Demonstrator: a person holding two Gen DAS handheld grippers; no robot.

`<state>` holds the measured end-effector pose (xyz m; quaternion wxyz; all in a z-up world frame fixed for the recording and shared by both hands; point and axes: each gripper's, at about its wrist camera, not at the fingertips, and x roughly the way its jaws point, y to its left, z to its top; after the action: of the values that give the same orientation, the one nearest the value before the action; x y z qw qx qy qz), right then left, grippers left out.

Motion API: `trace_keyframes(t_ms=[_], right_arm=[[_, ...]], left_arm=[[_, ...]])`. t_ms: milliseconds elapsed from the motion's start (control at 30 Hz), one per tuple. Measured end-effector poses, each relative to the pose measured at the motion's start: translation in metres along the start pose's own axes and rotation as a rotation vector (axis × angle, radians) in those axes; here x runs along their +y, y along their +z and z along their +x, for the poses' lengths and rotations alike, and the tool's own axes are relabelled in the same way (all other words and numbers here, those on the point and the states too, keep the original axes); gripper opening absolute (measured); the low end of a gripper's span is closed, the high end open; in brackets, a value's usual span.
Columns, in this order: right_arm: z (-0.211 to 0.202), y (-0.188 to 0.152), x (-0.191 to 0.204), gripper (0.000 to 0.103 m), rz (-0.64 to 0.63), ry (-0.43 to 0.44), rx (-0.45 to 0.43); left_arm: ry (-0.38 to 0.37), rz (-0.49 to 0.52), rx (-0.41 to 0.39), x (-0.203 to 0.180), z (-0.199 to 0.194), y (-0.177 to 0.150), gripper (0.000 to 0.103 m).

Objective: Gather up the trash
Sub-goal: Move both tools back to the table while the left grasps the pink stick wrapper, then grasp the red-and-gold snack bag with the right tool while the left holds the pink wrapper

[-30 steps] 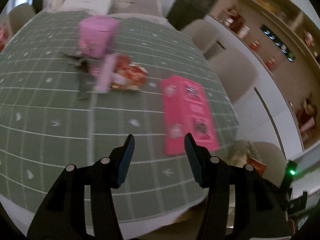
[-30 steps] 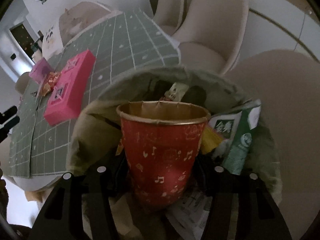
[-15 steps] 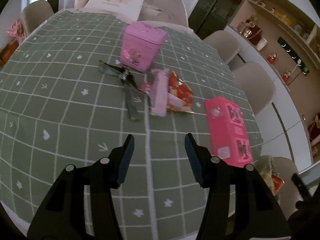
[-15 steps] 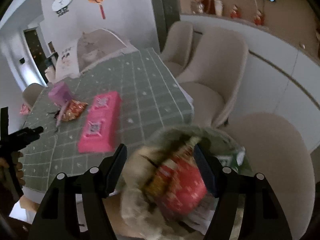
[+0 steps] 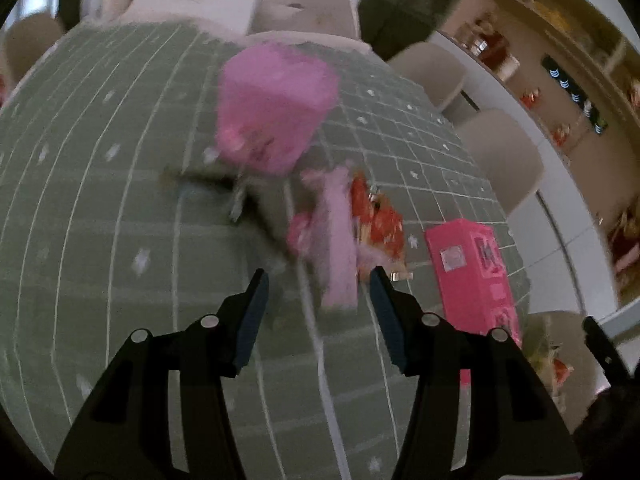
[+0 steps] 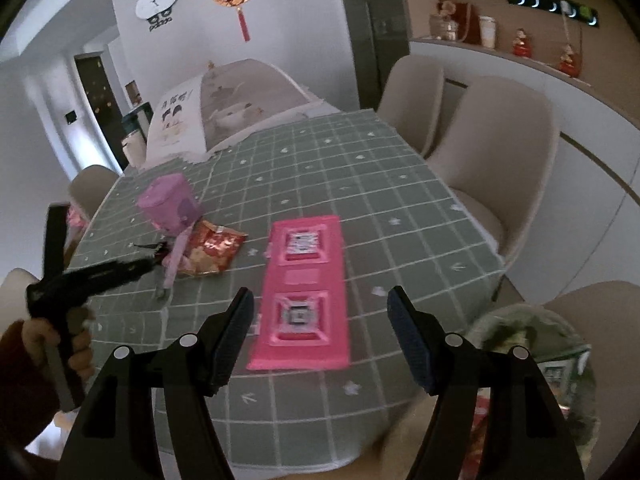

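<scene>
My left gripper (image 5: 318, 280) hangs open and empty over the green checked tablecloth (image 5: 100, 240). A pale pink wrapper strip (image 5: 338, 240) lies just beyond its fingertips. A red snack wrapper (image 5: 378, 216) sits beside the strip, and a dark wrapper (image 5: 236, 196) lies to the left. My right gripper (image 6: 320, 304) is open and empty above the table's near edge, over a flat bright pink box (image 6: 306, 292). The trash bag (image 6: 532, 344) sits on a chair at lower right, with something red showing inside. In the right wrist view the left gripper (image 6: 154, 258) reaches towards the red snack wrapper (image 6: 214, 252).
A purple box (image 5: 276, 108) stands behind the wrappers. The bright pink box (image 5: 476, 276) lies at the right side of the table. Beige chairs (image 6: 492, 148) line the right edge. A hand (image 6: 76, 344) holds the left gripper. A mesh food cover (image 6: 240, 100) stands at the far end.
My right gripper released the red paper cup into the bag, then rose and swung back over the table. My left gripper moved forward across the cloth towards the wrappers.
</scene>
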<state>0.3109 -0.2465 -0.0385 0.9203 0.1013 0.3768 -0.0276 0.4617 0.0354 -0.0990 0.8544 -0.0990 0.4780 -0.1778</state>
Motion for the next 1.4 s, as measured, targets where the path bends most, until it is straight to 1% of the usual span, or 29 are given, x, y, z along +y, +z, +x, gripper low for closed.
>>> trace_keyframes(t_ms=[67, 133, 167, 200, 233, 267, 300, 400, 467, 500, 567, 667, 733, 800, 867, 933, 1033, 1100, 1167, 1300, 1400], right_arm=[[0.005, -0.001, 0.007, 0.065, -0.003, -0.002, 0.016], [0.009, -0.001, 0.013, 0.065, -0.015, -0.002, 0.026], [0.011, -0.002, 0.015, 0.065, -0.023, -0.008, 0.028], [0.013, -0.002, 0.018, 0.065, -0.035, -0.027, 0.030], [0.015, -0.001, 0.022, 0.065, -0.044, -0.040, 0.031], [0.016, -0.001, 0.023, 0.065, -0.053, -0.049, 0.033], [0.019, 0.000, 0.026, 0.065, -0.063, -0.049, 0.036], [0.033, 0.004, 0.033, 0.065, -0.072, -0.013, 0.062], [0.047, 0.006, 0.042, 0.065, -0.087, 0.018, 0.103], [0.057, 0.007, 0.050, 0.065, -0.105, 0.046, 0.132], [0.070, 0.008, 0.066, 0.065, -0.141, 0.080, 0.155], [0.090, 0.011, 0.091, 0.065, -0.188, 0.117, 0.166], [0.107, 0.018, 0.103, 0.065, -0.182, 0.139, 0.167], [0.122, 0.024, 0.108, 0.065, -0.149, 0.147, 0.168], [0.144, 0.032, 0.113, 0.065, -0.106, 0.140, 0.172], [0.165, 0.037, 0.121, 0.065, -0.097, 0.109, 0.176], [0.190, 0.041, 0.132, 0.065, -0.114, 0.064, 0.181], [0.205, 0.043, 0.138, 0.065, -0.117, 0.065, 0.199], [0.212, 0.040, 0.142, 0.059, -0.118, 0.089, 0.216], [0.207, 0.028, 0.158, 0.059, -0.179, 0.156, 0.244], [0.196, 0.013, 0.164, 0.059, -0.227, 0.171, 0.254]], left_arm=[[0.036, 0.033, -0.001, -0.007, 0.015, 0.012, 0.050], [0.064, 0.034, 0.009, -0.011, 0.031, 0.023, 0.050], [0.069, 0.034, 0.016, -0.011, 0.037, 0.027, 0.044], [0.064, 0.037, 0.028, -0.011, 0.044, 0.030, 0.033], [0.057, 0.041, 0.042, -0.011, 0.049, 0.032, 0.027], [0.051, 0.045, 0.053, -0.010, 0.051, 0.034, 0.018], [0.034, 0.039, 0.054, -0.008, 0.049, 0.035, 0.014], [-0.031, 0.004, 0.042, 0.005, 0.027, 0.033, 0.012], [-0.047, -0.026, 0.033, 0.017, 0.009, 0.028, 0.012], [-0.055, -0.046, 0.023, 0.028, -0.004, 0.023, 0.012], [-0.047, -0.068, 0.010, 0.045, -0.020, 0.016, 0.012], [0.006, -0.102, 0.000, 0.077, -0.042, 0.000, 0.012], [0.046, -0.123, -0.001, 0.096, -0.050, -0.010, 0.012], [0.076, -0.144, -0.008, 0.111, -0.058, -0.019, 0.012], [0.089, -0.171, -0.009, 0.122, -0.063, -0.026, 0.012], [0.095, -0.200, -0.003, 0.132, -0.066, -0.032, 0.012], [0.116, -0.197, -0.001, 0.140, -0.071, -0.037, 0.012], [0.132, -0.181, -0.007, 0.143, -0.074, -0.037, 0.012], [0.146, -0.161, -0.019, 0.145, -0.076, -0.033, 0.012], [0.131, -0.176, -0.020, 0.153, -0.073, -0.026, 0.012], [0.119, -0.178, -0.011, 0.154, -0.067, -0.022, 0.012]])
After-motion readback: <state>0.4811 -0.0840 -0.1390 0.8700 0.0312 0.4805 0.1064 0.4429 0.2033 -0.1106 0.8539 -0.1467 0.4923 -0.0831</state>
